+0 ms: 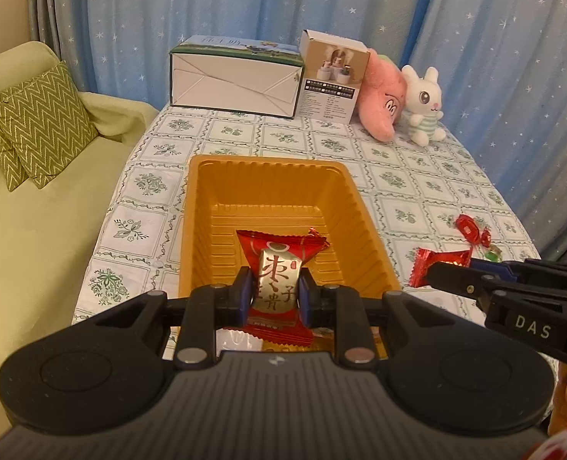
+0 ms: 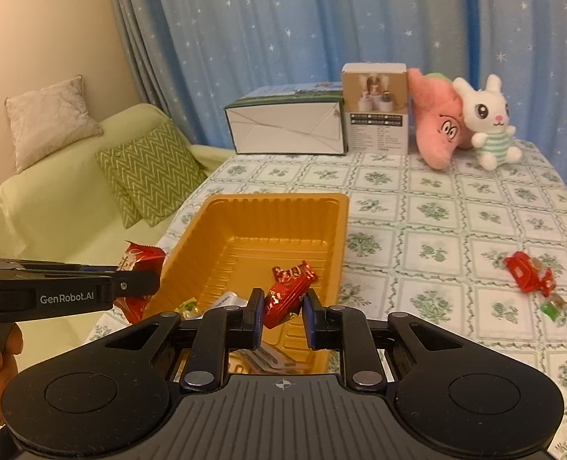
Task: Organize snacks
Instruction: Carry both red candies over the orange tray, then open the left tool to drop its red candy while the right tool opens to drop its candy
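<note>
An orange plastic tray (image 1: 206, 207) (image 2: 322, 222) sits on the flowered tablecloth. My left gripper (image 1: 275, 299) is shut on a large red and gold snack packet (image 1: 279, 272), held over the tray's near end; it also shows at the left of the right wrist view (image 2: 139, 264). My right gripper (image 2: 283, 316) is shut on a small red candy wrapper (image 2: 283, 299) above the tray's near right corner; it also shows in the left wrist view (image 1: 437, 264). The tray holds another red candy (image 2: 293, 272), a green-and-yellow candy (image 2: 187, 304) and other wrappers near its front.
Loose red candies (image 2: 529, 272) (image 1: 471, 228) and a green candy (image 2: 552, 306) lie on the table to the right. Two boxes (image 1: 237, 76) (image 1: 331, 80), a pink plush (image 1: 383, 96) and a white rabbit plush (image 1: 425, 103) stand at the back. A green sofa (image 1: 34, 211) is at the left.
</note>
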`<state>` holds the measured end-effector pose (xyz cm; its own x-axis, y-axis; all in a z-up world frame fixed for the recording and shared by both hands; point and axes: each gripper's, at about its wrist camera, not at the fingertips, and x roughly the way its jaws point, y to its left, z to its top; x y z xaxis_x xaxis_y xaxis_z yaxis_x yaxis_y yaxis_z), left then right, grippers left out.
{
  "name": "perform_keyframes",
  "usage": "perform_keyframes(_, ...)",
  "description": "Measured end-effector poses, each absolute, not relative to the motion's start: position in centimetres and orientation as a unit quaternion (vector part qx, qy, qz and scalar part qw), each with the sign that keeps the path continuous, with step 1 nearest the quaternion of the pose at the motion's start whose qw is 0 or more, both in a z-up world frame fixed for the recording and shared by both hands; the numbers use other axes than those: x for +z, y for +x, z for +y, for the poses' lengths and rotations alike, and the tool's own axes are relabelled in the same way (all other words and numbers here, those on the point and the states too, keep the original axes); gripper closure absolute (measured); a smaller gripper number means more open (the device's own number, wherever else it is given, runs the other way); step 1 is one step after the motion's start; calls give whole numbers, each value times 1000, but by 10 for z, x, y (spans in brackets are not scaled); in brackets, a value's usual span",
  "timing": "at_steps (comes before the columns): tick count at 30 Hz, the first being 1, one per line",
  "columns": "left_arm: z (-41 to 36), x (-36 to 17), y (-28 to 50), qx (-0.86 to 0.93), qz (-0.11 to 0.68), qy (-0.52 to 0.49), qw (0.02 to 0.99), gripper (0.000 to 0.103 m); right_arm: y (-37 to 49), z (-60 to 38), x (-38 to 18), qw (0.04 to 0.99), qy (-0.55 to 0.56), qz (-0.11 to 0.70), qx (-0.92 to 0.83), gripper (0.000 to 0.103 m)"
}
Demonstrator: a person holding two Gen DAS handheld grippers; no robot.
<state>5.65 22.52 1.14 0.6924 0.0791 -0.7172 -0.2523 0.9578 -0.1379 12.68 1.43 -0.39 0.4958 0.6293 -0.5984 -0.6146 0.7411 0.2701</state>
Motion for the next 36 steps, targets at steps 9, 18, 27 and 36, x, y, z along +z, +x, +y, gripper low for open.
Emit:
perform_keyframes(9, 239, -2, 74, 91, 393, -111, 908, 81, 144, 34, -16, 859, 9, 362, 362, 82)
perform_keyframes(18, 238, -12, 91, 82, 405, -104, 905, 81, 154, 43, -25, 854, 10, 372, 363, 82)
perform_keyframes(27, 238, -15, 99, 78, 408, -110, 903, 72, 156, 43, -27, 852, 15, 377, 362, 82)
perform_keyframes(36, 244, -11, 85, 88, 403, -108, 904, 72, 157, 41, -25, 853, 21, 378, 360, 82)
